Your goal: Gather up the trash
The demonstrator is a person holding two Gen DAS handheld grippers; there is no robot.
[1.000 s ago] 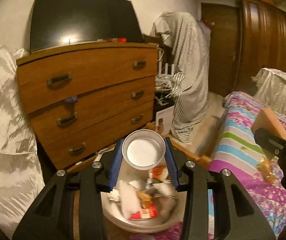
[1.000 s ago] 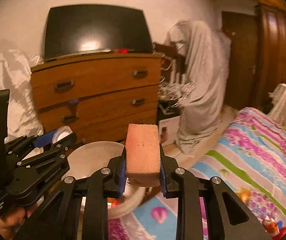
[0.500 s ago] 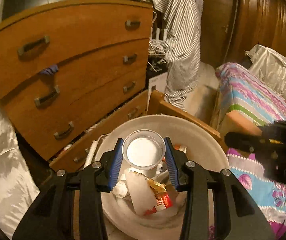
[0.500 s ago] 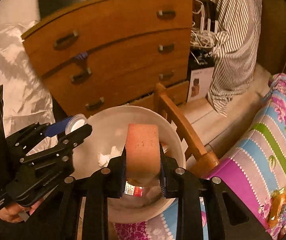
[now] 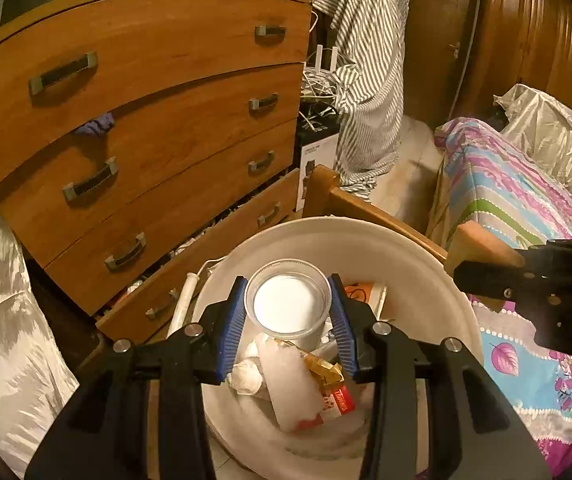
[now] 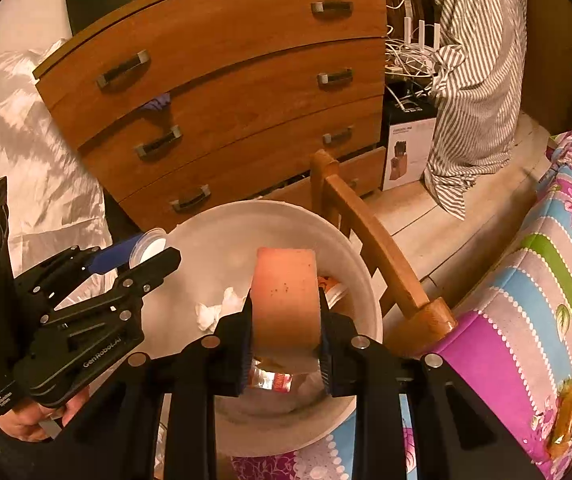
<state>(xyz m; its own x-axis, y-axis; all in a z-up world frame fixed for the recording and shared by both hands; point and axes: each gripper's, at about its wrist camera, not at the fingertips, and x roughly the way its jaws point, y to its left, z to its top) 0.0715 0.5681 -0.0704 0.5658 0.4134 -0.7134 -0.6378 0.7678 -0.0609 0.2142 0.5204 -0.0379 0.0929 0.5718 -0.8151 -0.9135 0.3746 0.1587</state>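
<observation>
Room: cramped bedroom, wooden dresser (image 5: 146, 120) far, floral bed (image 6: 546, 280) on the right.
What changed: both claws dropped from dresser level to right over the white bin (image 5: 426, 280).
Left claw (image 5: 288, 320): starting to spread, plastic cup (image 5: 288, 304) still between the pads.
Right claw (image 6: 285, 344): also loosening around the orange sponge (image 6: 286, 296).
Meaning: looks like both drop in now; a wrapper (image 6: 570, 412) remains on the bed.

Two black handheld grippers, angular plastic links fastened with round silver screws. Left gripper (image 5: 288, 330): ribbed blue pads on the inner faces of both fingers (image 5: 232, 330). Right gripper (image 6: 285, 344): same black frame, same blue pads, silver screw heads along the arms. White "GenRobot.AI" lettering and a small white label on the left gripper's body, seen from the right wrist. Dark sleeve at the hand (image 6: 26, 424).
</observation>
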